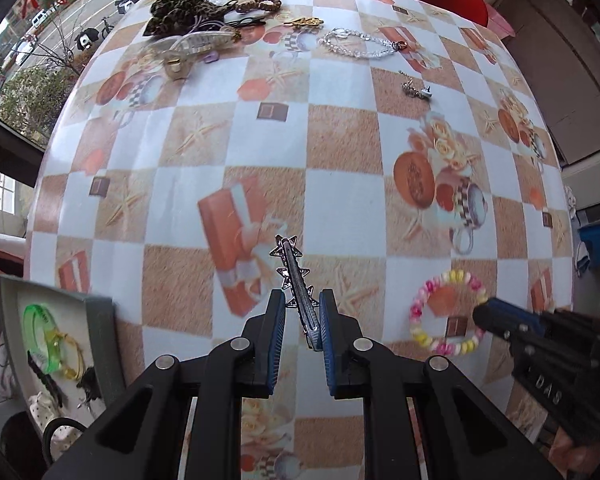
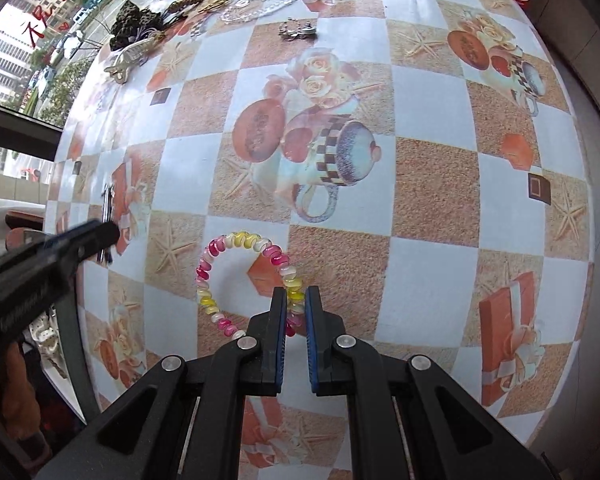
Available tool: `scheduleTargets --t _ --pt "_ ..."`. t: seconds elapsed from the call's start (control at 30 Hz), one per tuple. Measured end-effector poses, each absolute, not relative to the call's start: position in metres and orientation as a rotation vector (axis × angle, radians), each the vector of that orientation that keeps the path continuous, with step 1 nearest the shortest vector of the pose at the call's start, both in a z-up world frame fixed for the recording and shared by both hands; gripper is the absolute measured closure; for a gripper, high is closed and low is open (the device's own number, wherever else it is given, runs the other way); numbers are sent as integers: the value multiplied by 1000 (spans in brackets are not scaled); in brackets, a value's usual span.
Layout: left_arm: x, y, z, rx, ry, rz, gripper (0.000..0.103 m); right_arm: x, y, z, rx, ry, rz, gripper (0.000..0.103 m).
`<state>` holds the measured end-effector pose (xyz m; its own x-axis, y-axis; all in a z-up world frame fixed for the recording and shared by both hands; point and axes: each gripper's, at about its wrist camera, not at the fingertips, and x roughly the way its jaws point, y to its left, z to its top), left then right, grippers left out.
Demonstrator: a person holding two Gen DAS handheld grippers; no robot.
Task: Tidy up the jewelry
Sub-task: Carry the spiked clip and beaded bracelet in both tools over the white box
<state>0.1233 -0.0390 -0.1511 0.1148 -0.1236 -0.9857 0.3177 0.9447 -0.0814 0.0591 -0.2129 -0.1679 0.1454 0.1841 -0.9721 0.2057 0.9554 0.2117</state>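
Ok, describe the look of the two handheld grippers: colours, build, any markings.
Both match. The left gripper and the right gripper each have black plastic linkage arms joined by round silver pivot pins, ending in two flat fingers faced with blue ribbed pads. Seen from the left wrist camera, the right gripper's black body bears raised letters, blurred, roughly "DAS". No cables or sleeves show.

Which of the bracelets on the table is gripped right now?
The pink-and-yellow coil bracelet: the right gripper is shut on its near side. The clear bead bracelet lies untouched at the table's far end.
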Motion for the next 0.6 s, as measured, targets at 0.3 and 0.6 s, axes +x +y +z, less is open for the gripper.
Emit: scheduleTargets --t 0.3,0.6 --pt "98 -2 -138 155 1395 -316 82 66 -184 -157 296 1420 3 94" --pt "82 44 -127 113 1380 -286 82 63 -147 -142 253 1410 27 94"
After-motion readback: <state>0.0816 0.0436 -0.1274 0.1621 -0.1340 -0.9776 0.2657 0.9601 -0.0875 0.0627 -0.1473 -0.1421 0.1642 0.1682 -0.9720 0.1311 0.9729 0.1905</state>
